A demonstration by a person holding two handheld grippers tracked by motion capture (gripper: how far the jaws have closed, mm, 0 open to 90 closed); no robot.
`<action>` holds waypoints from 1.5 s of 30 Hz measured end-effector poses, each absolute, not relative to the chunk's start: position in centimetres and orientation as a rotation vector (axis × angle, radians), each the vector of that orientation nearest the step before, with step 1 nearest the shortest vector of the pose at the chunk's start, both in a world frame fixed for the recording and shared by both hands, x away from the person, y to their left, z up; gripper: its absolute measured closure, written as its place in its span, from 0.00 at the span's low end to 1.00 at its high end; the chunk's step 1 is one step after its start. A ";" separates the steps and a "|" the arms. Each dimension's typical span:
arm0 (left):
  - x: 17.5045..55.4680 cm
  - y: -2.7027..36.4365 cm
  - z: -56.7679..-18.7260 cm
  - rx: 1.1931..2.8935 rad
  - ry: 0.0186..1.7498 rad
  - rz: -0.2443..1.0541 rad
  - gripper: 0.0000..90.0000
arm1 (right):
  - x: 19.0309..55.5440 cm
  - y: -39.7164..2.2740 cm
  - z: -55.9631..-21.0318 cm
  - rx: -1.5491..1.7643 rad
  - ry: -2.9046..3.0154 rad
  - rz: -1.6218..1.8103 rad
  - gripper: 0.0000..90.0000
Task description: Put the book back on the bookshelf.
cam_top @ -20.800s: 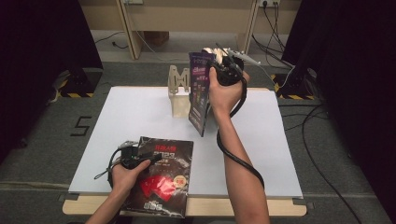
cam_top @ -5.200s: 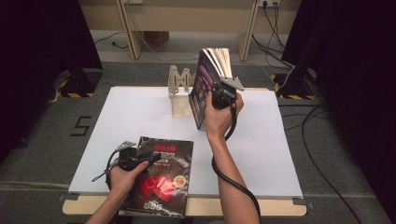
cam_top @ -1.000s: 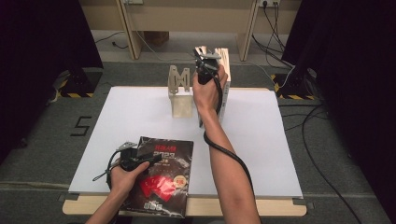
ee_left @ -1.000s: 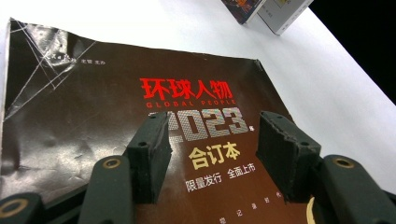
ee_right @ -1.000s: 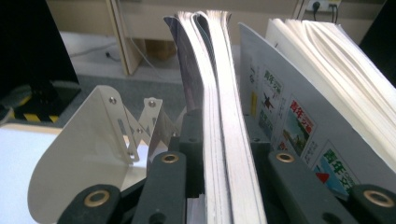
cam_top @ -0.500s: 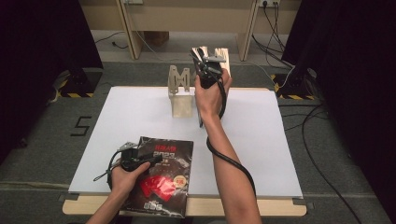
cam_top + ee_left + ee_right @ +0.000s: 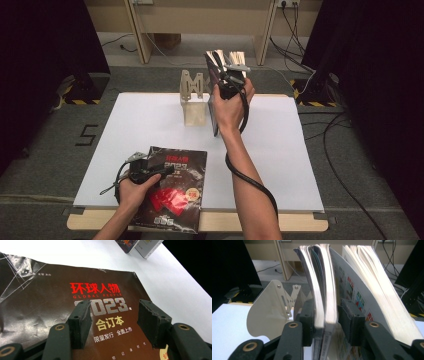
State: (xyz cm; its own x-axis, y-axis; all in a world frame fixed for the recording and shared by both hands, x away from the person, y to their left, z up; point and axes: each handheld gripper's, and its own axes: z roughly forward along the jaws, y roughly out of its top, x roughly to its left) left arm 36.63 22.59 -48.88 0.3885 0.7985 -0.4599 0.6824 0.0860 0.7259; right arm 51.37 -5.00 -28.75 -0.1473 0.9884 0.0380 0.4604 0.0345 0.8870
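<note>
Your right gripper (image 7: 325,322) straddles the top edge of the upright book (image 7: 322,290) at the far middle of the table (image 7: 310,150), beside the bookend (image 7: 192,100); its jaws have just been opening (a gap shows at the right pad). Your left gripper (image 7: 113,320) hovers half open, holding nothing, over the flat magazine (image 7: 45,297) at the near left edge.

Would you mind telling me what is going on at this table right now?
A person is standing books upright beside a cream metal bookend at the far side of the white table. The right gripper is at the upright books, its jaws just opening, with one book between them and a small gap at one pad. The left gripper hangs open over a dark magazine lying flat at the near edge, not gripping it.
</note>
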 end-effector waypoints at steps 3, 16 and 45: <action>36.7 22.7 -48.8 1.628 1.338 0.155 0.48 | 51.1 -5.3 -28.9 1.502 1.704 1.074 0.71; 36.6 22.7 -48.8 1.630 1.337 0.159 0.48 | 49.9 -5.7 -29.4 1.482 1.719 1.089 0.71; 36.9 22.6 -48.3 1.630 1.319 0.167 0.48 | 48.5 -6.4 -29.1 1.441 1.722 1.131 0.70</action>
State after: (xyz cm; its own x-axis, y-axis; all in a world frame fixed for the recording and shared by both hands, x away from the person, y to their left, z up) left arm 36.95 22.57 -48.29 0.3974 0.8010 -0.4478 0.6645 0.0854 0.7424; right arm 48.50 -6.37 -29.06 -0.2148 0.9745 0.0648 0.4462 0.0389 0.8941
